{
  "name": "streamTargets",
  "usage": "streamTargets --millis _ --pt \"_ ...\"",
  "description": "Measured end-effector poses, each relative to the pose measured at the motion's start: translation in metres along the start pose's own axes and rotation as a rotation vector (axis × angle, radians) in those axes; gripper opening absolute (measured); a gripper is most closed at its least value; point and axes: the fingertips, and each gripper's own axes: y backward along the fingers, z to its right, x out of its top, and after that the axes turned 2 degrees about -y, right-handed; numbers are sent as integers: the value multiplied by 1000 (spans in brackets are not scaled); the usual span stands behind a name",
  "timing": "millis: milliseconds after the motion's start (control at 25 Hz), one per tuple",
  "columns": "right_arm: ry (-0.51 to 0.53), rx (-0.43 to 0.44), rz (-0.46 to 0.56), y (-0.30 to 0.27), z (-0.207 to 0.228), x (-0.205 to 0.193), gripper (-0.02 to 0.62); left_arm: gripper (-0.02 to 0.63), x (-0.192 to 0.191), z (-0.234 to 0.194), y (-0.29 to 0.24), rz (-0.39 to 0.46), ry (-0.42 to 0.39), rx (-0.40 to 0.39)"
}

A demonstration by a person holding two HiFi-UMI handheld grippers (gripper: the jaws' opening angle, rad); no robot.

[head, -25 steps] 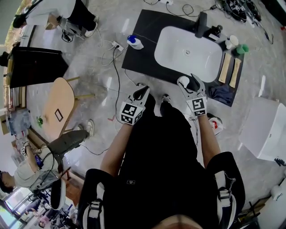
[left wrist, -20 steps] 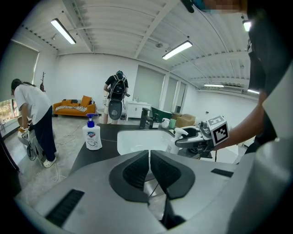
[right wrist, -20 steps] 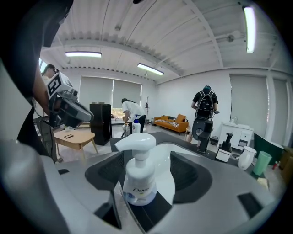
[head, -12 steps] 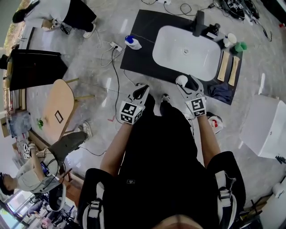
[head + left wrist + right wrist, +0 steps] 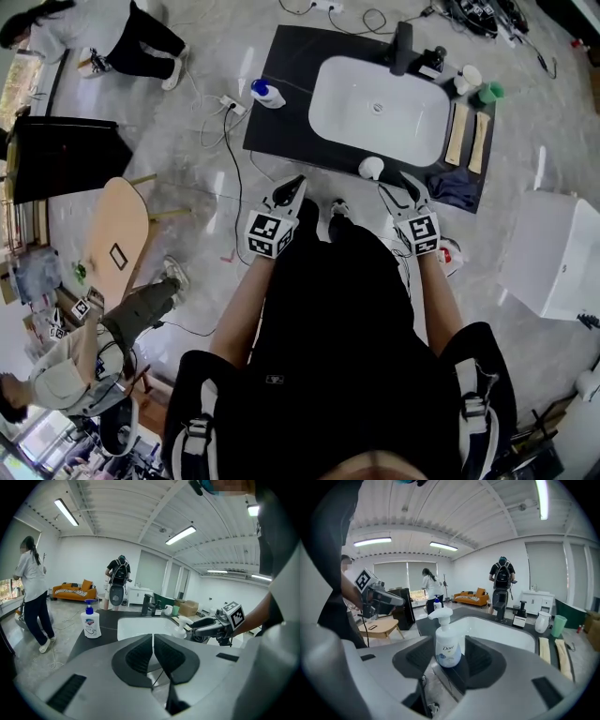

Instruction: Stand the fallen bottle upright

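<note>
Beyond the upright bottle (image 5: 371, 168) sit sink (image 5: 412, 127) and faucet (image 5: 403, 47).

The only word that could be read was the brand "Dove", printed in dark letters on the front of the white pump bottle (image 5: 448, 645), near in the right gripper view, above a small blue design. The blue-capped bottle (image 5: 90, 622), at the far left of the dark counter (image 5: 101, 632), bore a red and blue label too small to read. A black-and-white square marker, a pattern without letters, stood on the left cube (image 5: 266, 234), part of the left gripper (image 5: 296, 182), and on the right cube (image 5: 421, 231), part of the right gripper (image 5: 399, 186).
</note>
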Motion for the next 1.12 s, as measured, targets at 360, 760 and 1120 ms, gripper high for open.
streamTargets --millis 360,760,1120 --pt "19 -75 -34 15 10 16 63 21 5 0 -1 20 4 -2" --pt "61 -152 -53 15 20 31 63 21 2 -4 2 33 19 6" --pt "83 -161 -59 15 22 39 63 21 4 -9 2 34 20 10"
